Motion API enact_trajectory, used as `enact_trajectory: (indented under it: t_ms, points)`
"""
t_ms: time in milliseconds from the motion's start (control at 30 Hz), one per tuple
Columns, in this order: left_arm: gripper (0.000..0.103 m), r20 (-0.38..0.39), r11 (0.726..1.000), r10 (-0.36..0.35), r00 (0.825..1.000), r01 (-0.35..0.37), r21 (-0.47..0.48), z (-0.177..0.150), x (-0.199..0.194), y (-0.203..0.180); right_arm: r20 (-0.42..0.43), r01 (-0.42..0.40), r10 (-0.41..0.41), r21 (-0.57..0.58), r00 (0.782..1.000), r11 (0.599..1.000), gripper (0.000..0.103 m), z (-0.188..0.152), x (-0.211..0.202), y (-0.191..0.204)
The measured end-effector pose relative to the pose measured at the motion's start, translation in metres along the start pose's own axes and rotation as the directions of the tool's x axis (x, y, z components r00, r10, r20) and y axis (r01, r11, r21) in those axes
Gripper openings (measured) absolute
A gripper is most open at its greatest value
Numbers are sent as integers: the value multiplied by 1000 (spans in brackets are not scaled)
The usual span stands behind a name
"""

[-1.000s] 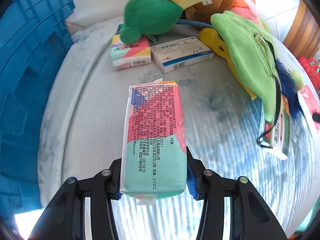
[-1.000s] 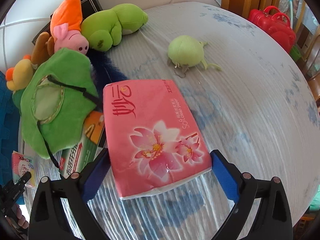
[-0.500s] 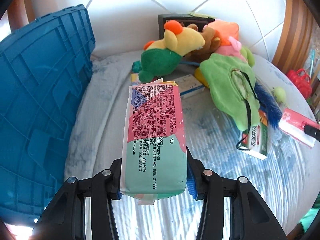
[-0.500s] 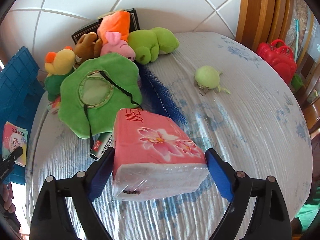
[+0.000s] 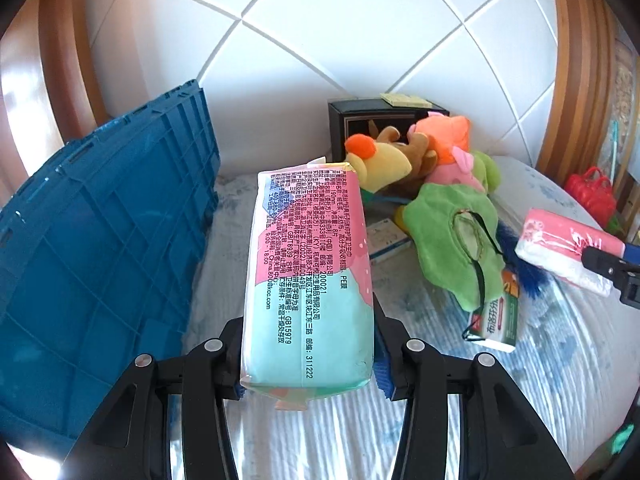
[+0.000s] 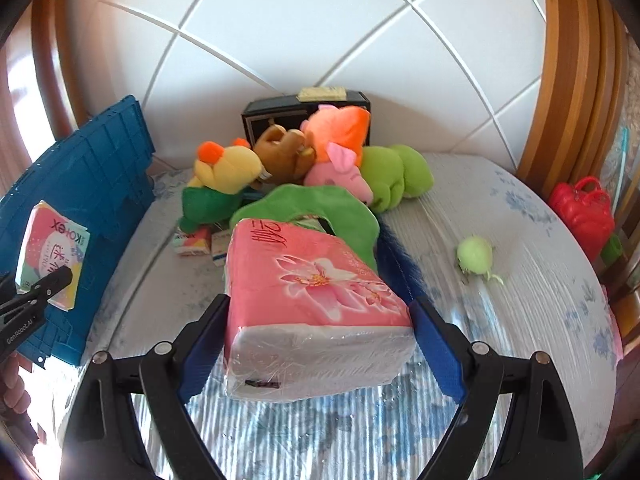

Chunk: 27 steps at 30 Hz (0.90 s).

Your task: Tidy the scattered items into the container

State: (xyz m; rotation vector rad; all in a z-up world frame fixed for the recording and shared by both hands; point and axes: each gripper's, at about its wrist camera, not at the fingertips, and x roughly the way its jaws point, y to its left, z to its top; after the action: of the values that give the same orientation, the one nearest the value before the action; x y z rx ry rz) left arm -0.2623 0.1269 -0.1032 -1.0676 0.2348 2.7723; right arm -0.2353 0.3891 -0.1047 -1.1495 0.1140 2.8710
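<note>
My left gripper (image 5: 308,354) is shut on a pink-and-teal Kotex pack (image 5: 308,280) and holds it above the table, next to the blue crate (image 5: 100,248). The same pack shows in the right wrist view (image 6: 52,260) in front of the crate (image 6: 80,184). My right gripper (image 6: 316,344) is shut on a pink flowered tissue pack (image 6: 312,300), lifted off the table; the tissue pack also shows at the right of the left wrist view (image 5: 568,248).
A pile of plush toys (image 6: 304,172), a green cloth pouch (image 5: 460,248), small boxes (image 6: 200,240) and a black box (image 6: 304,116) lie at the back of the round table (image 6: 540,300). A small green plush ball (image 6: 476,256) and a red bag (image 6: 584,208) are at the right.
Both grippers have risen with their packs and tilted up toward the wall. The crate now fills less of the left wrist view, and the tissue pack has left the table.
</note>
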Motion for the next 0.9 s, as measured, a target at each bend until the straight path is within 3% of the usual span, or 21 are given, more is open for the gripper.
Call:
enact_trajectory:
  t_ms: [200, 433, 500, 533, 633, 767, 900]
  points:
    - [45, 118, 999, 51, 992, -49, -20, 24, -42, 37, 120, -32, 47, -118, 992, 992, 89, 35, -30, 63]
    - [45, 201, 984, 164, 966, -147, -99, 43, -83, 108, 247, -108, 171, -249, 954, 962, 89, 68, -62, 152]
    - [46, 213, 977, 200, 957, -177, -123, 45, -93, 128, 275, -135, 217, -287, 937, 948, 65, 77, -69, 179]
    - [45, 213, 972, 216, 953, -190, -135, 45, -97, 140, 292, -148, 240, -302, 926, 942, 44, 81, -72, 194]
    - [46, 186, 962, 246, 951, -216, -167, 45, -100, 172, 235, -192, 269, -307, 934, 932, 43, 93, -56, 223]
    - [45, 126, 958, 237, 963, -210, -195, 39, -88, 203, 124, -184, 217, -229, 968, 956, 44, 69, -19, 209]
    - [45, 144, 968, 223, 964, -202, -147, 34, -83, 187, 7, -166, 169, -152, 986, 974, 44, 45, 19, 195]
